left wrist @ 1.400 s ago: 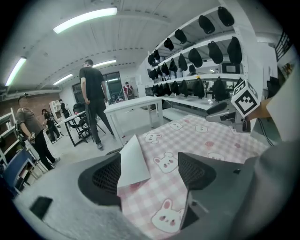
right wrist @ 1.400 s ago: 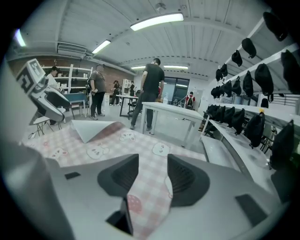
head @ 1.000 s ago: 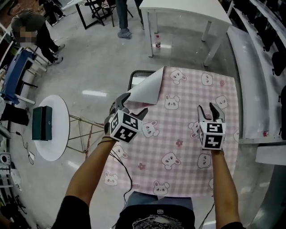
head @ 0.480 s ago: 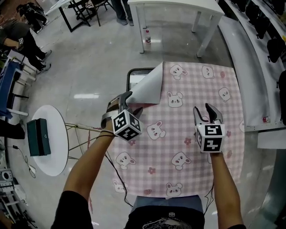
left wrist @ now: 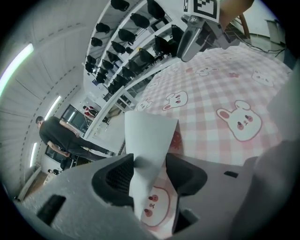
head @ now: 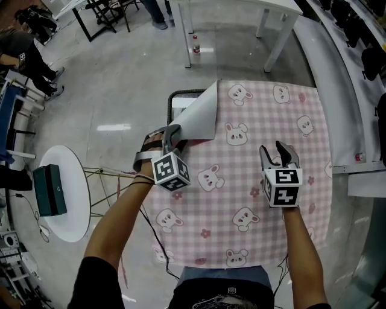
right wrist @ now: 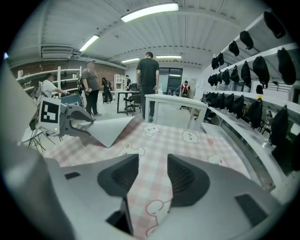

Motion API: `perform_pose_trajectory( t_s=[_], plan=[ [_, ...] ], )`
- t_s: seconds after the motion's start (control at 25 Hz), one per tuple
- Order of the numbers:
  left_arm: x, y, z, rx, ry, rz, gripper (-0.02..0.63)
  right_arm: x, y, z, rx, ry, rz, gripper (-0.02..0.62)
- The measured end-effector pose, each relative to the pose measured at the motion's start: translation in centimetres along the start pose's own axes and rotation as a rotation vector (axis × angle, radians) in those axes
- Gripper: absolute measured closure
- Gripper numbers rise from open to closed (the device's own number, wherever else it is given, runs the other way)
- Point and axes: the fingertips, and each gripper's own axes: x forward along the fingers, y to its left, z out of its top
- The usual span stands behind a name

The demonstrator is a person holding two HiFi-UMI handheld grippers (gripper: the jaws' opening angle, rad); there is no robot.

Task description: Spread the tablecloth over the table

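Note:
A pink checked tablecloth (head: 253, 193) printed with bunnies covers the table. Its far left corner is folded back as a white flap (head: 202, 114), which leaves a bare table corner (head: 178, 107). My left gripper (head: 170, 140) is at the flap's near edge. In the left gripper view the flap (left wrist: 147, 140) stands between the jaws of that gripper (left wrist: 150, 176), which have just been closing; a gap still shows at one pad. My right gripper (head: 278, 151) hovers open over the cloth's right half, with nothing between its jaws (right wrist: 153, 176).
A round white side table (head: 66, 199) with a green box (head: 48, 190) stands on the left. A white table (head: 241, 6) and a bottle (head: 195, 44) are beyond. A long white counter (head: 344, 78) runs along the right. People stand far off.
My left gripper has sunk and rolled onto the flap's near edge, and its jaws have narrowed around it. My right gripper has shifted slightly over the cloth.

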Motion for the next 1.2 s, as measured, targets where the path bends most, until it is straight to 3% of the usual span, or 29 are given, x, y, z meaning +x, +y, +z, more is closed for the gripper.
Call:
perform_pose_trajectory(
  t_s=[0.16, 0.72, 1.2],
  plan=[
    [-0.3, 1.2, -0.2, -0.075, -0.016, 0.011, 0.410, 0.3, 0.4, -0.4, 0.005, 0.008, 0.006, 0.399],
    [0.5, 5.8, -2.7, -0.538, -0.078, -0.038, 0.488, 2.4, 2.2, 0.4, 0.019, 0.017, 0.027, 0.399],
    [2.7, 7.7, -5.9, -0.762, -0.068, -0.050, 0.520, 3.4, 3.2, -0.4, 0.028, 0.039, 0.033, 0.400]
  ],
)
